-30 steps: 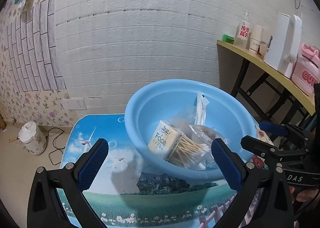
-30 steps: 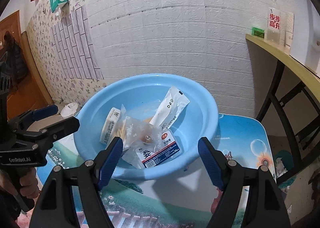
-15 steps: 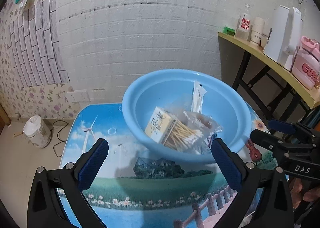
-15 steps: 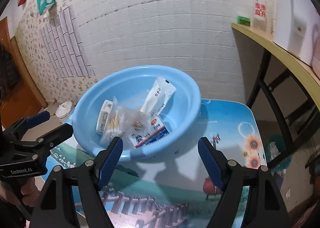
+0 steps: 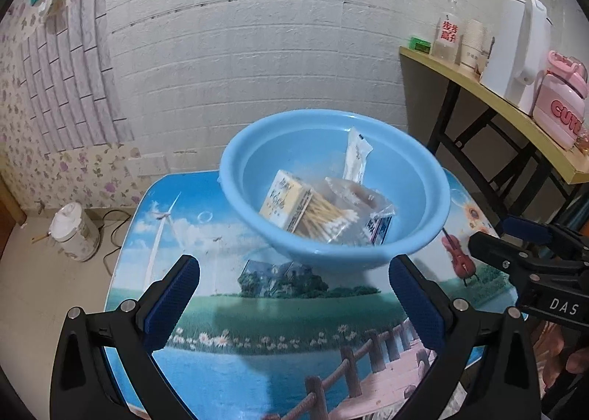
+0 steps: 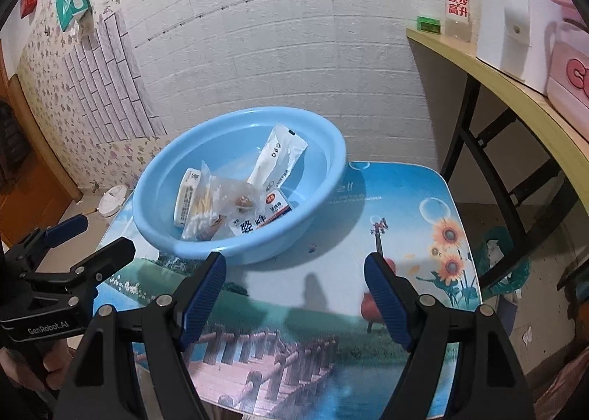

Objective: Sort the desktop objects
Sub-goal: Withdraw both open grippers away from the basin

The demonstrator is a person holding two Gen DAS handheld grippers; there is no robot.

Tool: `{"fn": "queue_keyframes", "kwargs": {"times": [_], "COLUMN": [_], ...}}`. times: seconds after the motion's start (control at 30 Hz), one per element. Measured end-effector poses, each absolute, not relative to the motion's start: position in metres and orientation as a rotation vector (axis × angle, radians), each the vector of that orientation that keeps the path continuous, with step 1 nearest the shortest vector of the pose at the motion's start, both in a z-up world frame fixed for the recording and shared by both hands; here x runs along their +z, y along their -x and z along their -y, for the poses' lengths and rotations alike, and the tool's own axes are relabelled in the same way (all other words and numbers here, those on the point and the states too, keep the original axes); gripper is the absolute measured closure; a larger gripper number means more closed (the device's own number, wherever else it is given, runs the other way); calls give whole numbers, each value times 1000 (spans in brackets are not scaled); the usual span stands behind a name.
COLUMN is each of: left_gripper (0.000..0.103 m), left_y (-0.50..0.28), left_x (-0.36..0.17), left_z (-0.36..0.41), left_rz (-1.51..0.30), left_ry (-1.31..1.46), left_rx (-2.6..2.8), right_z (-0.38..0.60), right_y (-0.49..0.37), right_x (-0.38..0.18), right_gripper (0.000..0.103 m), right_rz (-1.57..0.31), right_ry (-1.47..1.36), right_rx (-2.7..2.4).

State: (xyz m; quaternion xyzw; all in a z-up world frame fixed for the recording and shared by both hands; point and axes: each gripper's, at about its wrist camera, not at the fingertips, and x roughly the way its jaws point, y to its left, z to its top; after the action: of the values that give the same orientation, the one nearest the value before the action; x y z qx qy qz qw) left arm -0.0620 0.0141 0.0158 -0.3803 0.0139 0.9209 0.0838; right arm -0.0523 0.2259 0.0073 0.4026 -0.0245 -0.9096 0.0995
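Note:
A light blue basin [image 5: 419, 214] [image 6: 320, 199] stands on the far part of a small picture-printed table [image 5: 257, 313] [image 6: 331, 302]. Inside it lie a box of cotton swabs [image 5: 291, 203] [image 6: 189, 195], a white tube packet [image 5: 355, 158] [image 6: 276, 158], a clear plastic bag [image 5: 353, 195] and a white-and-blue labelled packet [image 6: 263, 215]. My left gripper [image 5: 294, 295] hangs open above the table, short of the basin, nothing between its blue pads. My right gripper [image 6: 294, 291] is also open and empty, to the basin's near right. Each gripper appears at the edge of the other's view.
A white brick wall stands close behind the table. To the right is a yellow-topped shelf [image 5: 493, 103] with a bottle [image 5: 447, 35], paper cups, a white kettle and a pink container [image 5: 559, 103]. A white jar [image 5: 75, 232] and a cable lie on the floor at left.
Both grippers have pulled back from the basin, which now looks smaller and farther away. More of the table's picture shows in front. Both stay open and empty.

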Motion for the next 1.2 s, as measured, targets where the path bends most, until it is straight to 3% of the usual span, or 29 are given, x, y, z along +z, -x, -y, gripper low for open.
{"fn": "queue_keyframes", "kwargs": {"times": [1.2], "left_gripper": [0], "left_y": [37], "left_x": [0], "left_z": [-18], "left_rz": [-47], "left_ry": [1267], "left_rx": [2732], "right_z": [-232], "right_y": [27], "right_x": [-7], "right_gripper": [24], "right_rz": [76], "right_ry": [-1274], "right_rx": [-2696]}}
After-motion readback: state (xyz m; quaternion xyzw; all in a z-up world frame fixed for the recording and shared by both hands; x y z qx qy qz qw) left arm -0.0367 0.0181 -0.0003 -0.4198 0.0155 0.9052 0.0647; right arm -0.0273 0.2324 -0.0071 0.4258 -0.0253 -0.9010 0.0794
